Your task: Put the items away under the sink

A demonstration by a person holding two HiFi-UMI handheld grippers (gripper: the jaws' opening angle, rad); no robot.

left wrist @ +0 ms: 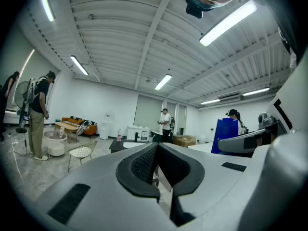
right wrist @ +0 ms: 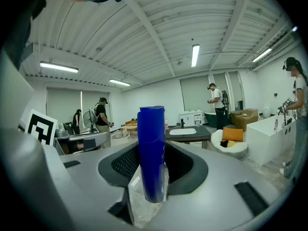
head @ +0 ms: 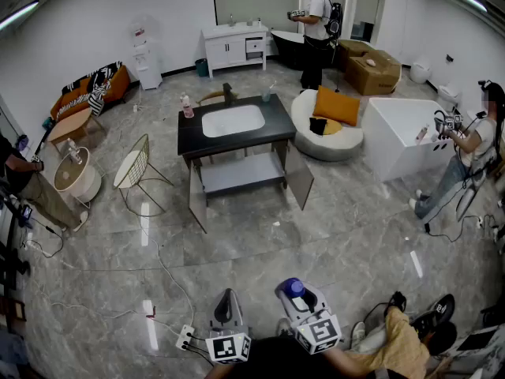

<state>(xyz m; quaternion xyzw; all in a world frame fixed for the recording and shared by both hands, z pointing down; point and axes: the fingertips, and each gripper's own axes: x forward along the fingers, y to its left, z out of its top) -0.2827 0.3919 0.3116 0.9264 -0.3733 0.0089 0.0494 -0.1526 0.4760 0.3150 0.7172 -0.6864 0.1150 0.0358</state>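
Note:
The black-topped sink cabinet (head: pixel 189 139) stands mid-room with both doors swung open, showing a grey shelf (head: pixel 241 173) underneath. A pink bottle (head: pixel 187 106) and a small cup (head: pixel 267 94) stand on its top by the faucet (head: pixel 228 93). My right gripper (head: pixel 298 297) is low in the head view, far from the cabinet, shut on an upright blue bottle (right wrist: pixel 151 153); its cap (head: pixel 293 287) shows from above. My left gripper (head: pixel 227 309) is beside it, shut with nothing between its pads (left wrist: pixel 142 163). The cabinet (left wrist: pixel 126 144) shows small beyond the left jaws.
A wire chair (head: pixel 134 164) stands left of the cabinet and a round white seat with an orange cushion (head: pixel 335 106) right of it. A white tub (head: pixel 394 136), people at the back (head: pixel 317 22), right (head: pixel 465 152) and left (head: pixel 16 172). Cables and a power strip (head: pixel 186 338) lie near me.

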